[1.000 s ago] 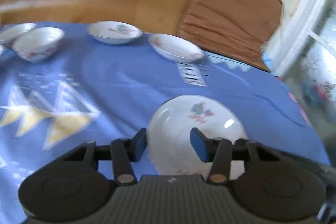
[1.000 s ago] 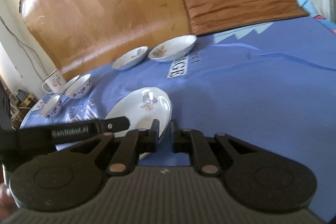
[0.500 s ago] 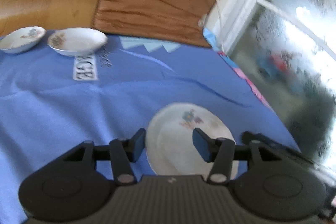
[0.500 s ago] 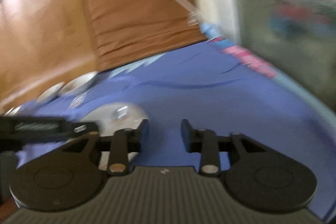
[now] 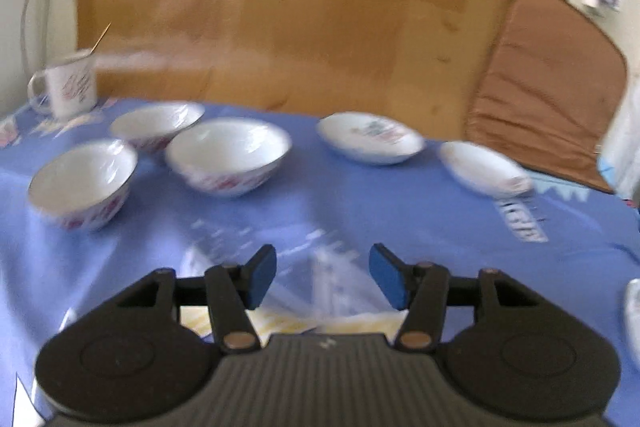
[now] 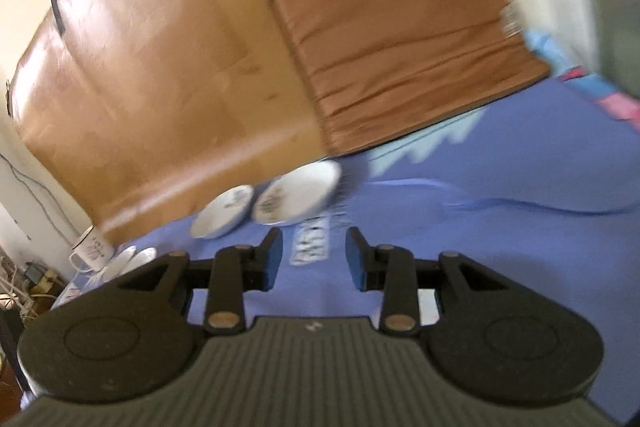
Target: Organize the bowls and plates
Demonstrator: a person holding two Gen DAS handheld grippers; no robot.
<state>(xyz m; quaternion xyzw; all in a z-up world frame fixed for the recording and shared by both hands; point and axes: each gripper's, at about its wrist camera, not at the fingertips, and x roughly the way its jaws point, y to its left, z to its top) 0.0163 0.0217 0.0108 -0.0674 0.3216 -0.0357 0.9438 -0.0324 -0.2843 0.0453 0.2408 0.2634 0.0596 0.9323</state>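
We see both claws gaping, empty: left claw (image 5: 322,277), right claw (image 6: 314,259). Motion blur softens three bowls (image 5: 228,155) and two plates (image 5: 370,137) on the blue-clothed bench (image 5: 360,211); a rim (image 5: 632,319), perhaps another plate, is cut off at right.

bare cloth (image 5: 320,211) ahead of left gripper (image 5: 322,277), bowls (image 5: 228,155) beyond

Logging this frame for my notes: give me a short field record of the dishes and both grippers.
bowls: three, white with red pattern, grouped at left; nearest, middle, far
plates: two shallow, side by side;
mug: behind bowls
surface: blue tablecloth
left gripper: open, empty
right gripper: open, empty
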